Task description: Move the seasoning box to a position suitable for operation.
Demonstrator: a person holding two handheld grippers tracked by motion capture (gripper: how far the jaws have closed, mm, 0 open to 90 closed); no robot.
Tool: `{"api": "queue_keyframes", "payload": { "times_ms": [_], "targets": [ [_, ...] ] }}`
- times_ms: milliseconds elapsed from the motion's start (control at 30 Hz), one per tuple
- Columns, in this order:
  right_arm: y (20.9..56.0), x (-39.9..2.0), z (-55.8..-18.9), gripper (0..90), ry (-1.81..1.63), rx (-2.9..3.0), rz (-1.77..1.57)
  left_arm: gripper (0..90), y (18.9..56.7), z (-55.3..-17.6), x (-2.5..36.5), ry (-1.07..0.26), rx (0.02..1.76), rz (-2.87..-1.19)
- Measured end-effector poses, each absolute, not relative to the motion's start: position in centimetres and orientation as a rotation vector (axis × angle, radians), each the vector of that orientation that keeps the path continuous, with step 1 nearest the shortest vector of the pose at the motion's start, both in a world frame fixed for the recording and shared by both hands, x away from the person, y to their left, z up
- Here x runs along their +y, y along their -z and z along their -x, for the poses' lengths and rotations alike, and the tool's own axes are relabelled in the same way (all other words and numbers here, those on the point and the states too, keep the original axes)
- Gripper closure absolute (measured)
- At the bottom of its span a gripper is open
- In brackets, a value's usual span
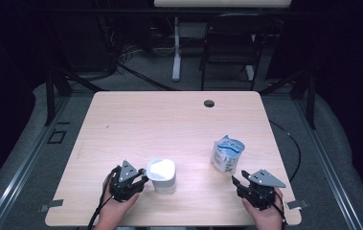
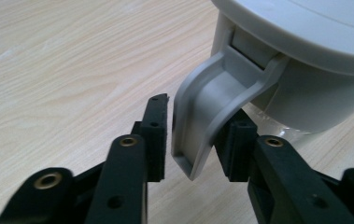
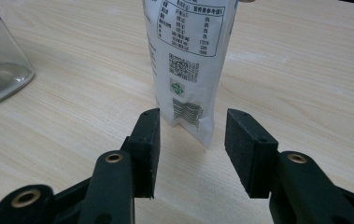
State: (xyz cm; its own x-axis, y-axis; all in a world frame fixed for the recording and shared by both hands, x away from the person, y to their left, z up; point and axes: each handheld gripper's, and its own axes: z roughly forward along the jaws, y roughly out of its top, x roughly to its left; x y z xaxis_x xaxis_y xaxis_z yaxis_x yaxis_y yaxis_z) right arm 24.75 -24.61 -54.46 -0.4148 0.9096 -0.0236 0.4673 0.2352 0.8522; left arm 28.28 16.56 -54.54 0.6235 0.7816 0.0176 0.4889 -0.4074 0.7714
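grey and rigid, the jug's handle sat loosely between your left hand-held gripper's parted jaws on the tabletop, while the soft, floppy pouch stood before your open right hand-held gripper.

A light wooden worktop with rounded corners is seen from above, its pale grain running across the surface. A small round dark cable hole is set near its far edge. Beyond the worktop, a black metal folding chair is placed on the grey floor, and the white leg of another table stands just beside the chair. Black cables are spread over the floor at the back.
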Motion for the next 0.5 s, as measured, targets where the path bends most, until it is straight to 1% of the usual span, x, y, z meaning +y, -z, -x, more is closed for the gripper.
{"api": "queue_keyframes", "payload": {
  "times_ms": [100,133,300,500],
  "targets": [
    [54.44,-24.63,-24.75,54.7,-1.089,1.982,-1.257,56.1,54.49,-28.33,16.84,-0.503,1.01,-2.085],
    [54.46,-24.61,-24.75,54.7,-1.09,1.981,-1.258,55.2,54.46,-28.31,16.91,-0.507,1.009,-2.089],
    [54.5,-24.48,-24.73,54.3,-1.082,1.988,-1.254,56.1,54.33,-28.14,17.12,-0.525,0.991,-2.098],
    [54.5,-24.4,-24.72,53.3,-1.087,1.981,-1.255,57.0,54.27,-28.06,17.2,-0.517,0.992,-2.083]
  ]
}}
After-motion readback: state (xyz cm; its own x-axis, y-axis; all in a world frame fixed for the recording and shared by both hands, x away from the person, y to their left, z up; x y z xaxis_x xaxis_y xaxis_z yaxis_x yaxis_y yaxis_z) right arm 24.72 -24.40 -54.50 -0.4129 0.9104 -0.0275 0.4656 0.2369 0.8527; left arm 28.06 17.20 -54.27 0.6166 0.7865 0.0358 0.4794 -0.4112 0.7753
